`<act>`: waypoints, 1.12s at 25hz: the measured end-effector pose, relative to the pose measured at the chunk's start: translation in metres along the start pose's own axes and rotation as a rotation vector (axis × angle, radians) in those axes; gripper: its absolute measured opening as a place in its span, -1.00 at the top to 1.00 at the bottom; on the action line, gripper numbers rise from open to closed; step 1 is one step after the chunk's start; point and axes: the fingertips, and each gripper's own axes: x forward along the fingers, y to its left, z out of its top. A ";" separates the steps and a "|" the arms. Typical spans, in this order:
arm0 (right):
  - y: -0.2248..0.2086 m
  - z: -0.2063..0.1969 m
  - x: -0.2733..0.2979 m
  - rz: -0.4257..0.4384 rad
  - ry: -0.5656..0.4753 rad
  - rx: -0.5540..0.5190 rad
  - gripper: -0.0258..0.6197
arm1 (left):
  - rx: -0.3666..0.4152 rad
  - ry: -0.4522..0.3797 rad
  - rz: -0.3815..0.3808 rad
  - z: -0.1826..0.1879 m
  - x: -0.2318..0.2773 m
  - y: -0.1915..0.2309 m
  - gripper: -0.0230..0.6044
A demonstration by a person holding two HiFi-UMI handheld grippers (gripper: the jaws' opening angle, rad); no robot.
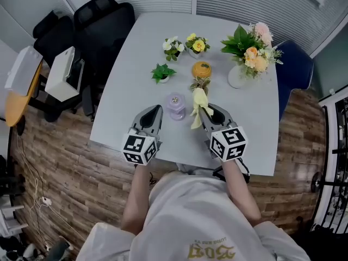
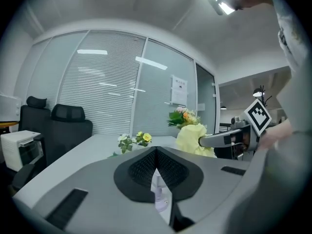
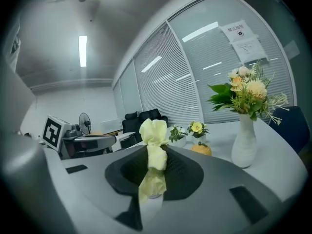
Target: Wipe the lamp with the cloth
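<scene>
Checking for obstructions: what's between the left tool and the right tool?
The small lavender lamp stands between the shut left tool and the right tool, which grips the yellow cloth. The head view shows it.

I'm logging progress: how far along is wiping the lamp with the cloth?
Done: the cloth is picked up, clamped in the right tool. In hand: both tools hover by the lamp standing on the table; the left tool is shut and empty. Left: the cloth hangs apart from the lamp in the head view, so the wiping itself seems yet to begin.
</scene>
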 end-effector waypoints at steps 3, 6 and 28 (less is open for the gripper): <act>0.006 0.003 -0.002 0.014 -0.004 -0.015 0.69 | 0.013 -0.004 0.004 0.004 -0.002 -0.003 0.92; 0.010 0.004 -0.004 0.025 -0.007 -0.021 0.69 | 0.020 -0.007 0.005 0.006 -0.002 -0.005 0.92; 0.018 0.001 -0.003 0.052 0.006 -0.025 0.70 | 0.029 -0.016 0.000 0.010 -0.006 -0.003 0.92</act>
